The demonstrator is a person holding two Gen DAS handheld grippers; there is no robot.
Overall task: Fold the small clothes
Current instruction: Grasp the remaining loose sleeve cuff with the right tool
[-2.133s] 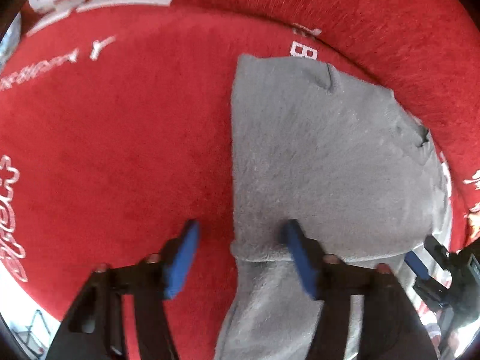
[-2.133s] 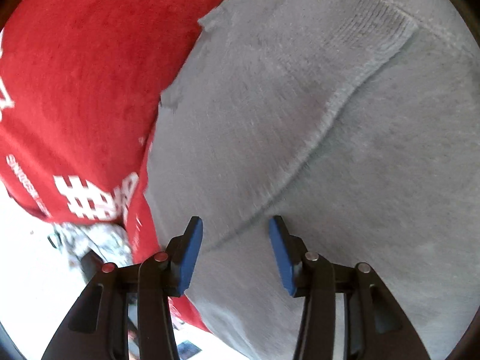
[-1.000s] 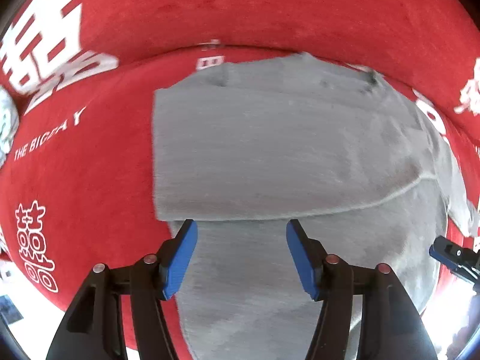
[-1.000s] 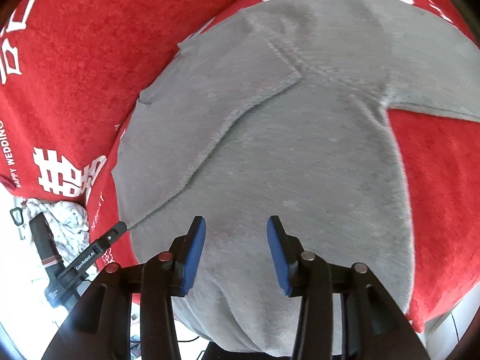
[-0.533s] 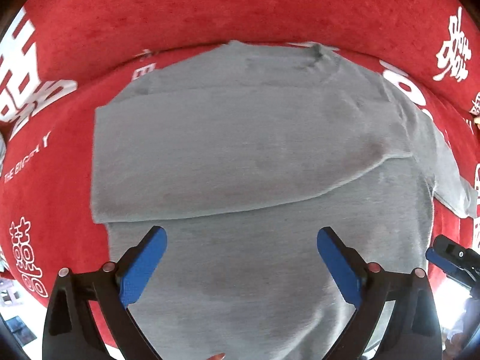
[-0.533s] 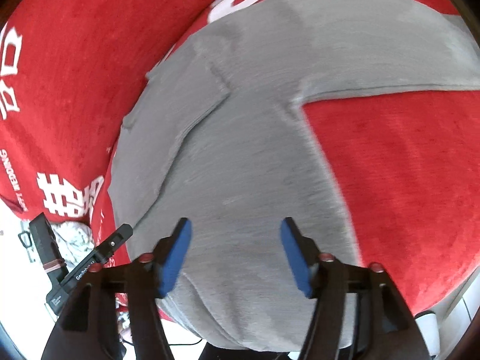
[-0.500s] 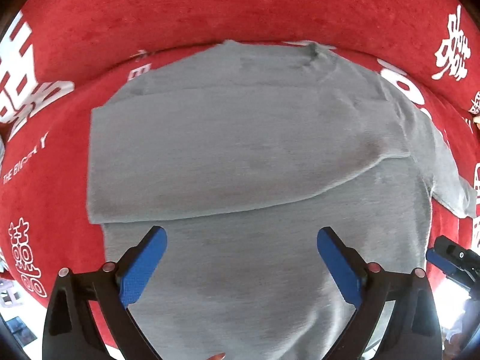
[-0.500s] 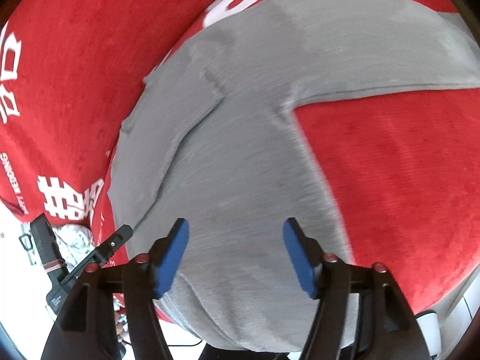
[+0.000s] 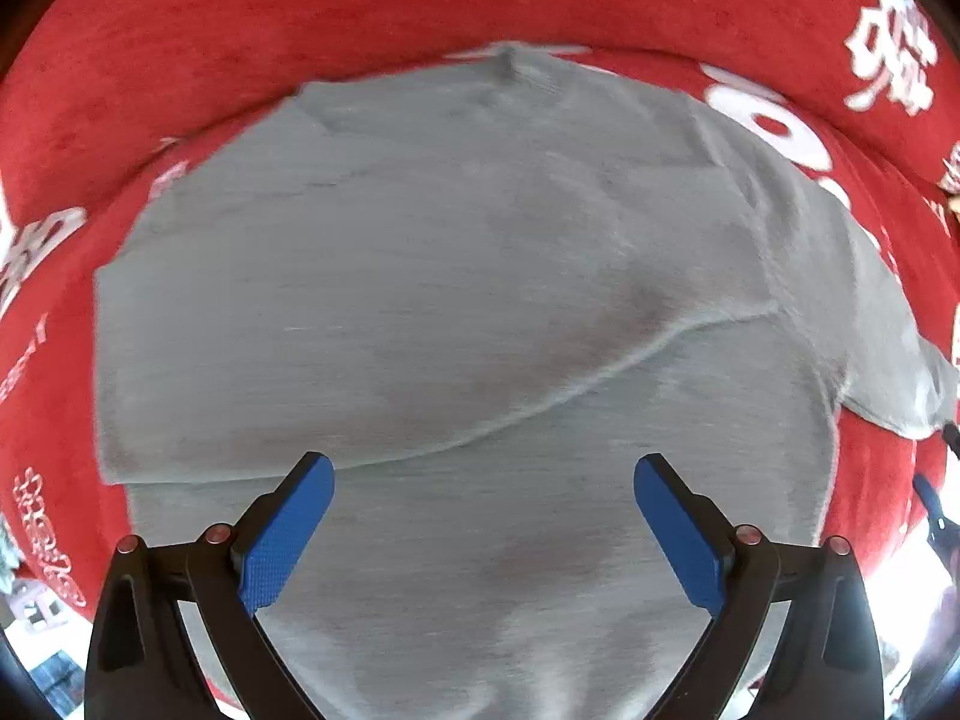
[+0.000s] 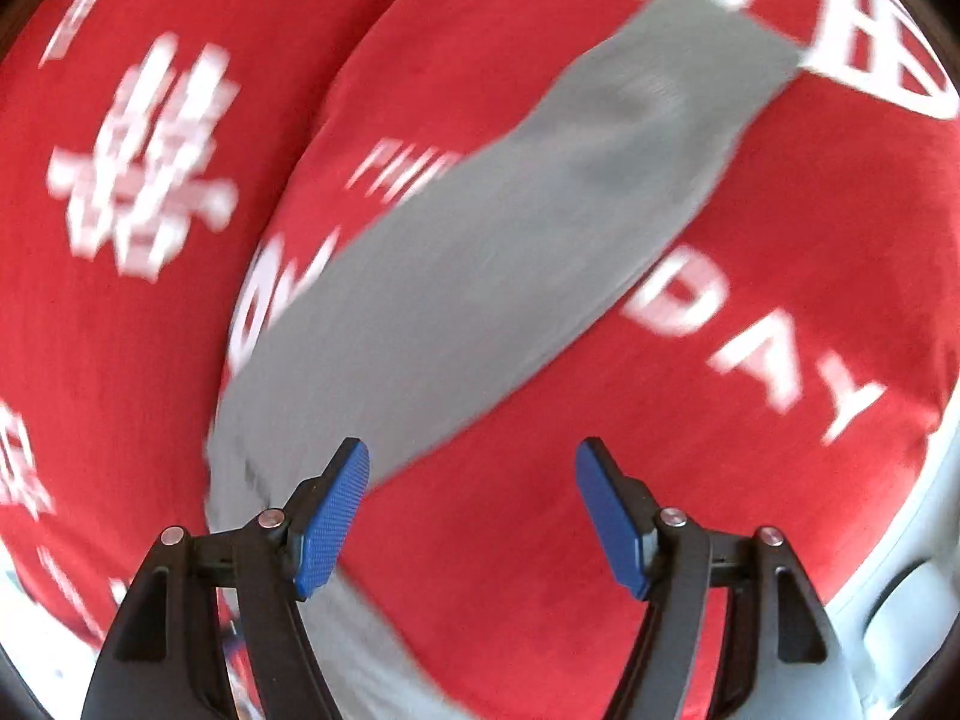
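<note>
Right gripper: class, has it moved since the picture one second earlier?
Yes. The right gripper left the sweater's body for its outstretched sleeve on the red cloth; jaws opened, empty.

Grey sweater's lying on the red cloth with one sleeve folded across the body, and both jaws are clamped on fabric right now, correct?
Not quite. The grey sweater does lie on the red cloth with one sleeve folded across its body, but neither gripper is clamped on fabric. The left wrist view shows the left gripper with jaws wide apart, and the right wrist view shows the right gripper open too, nothing pinched.
</note>
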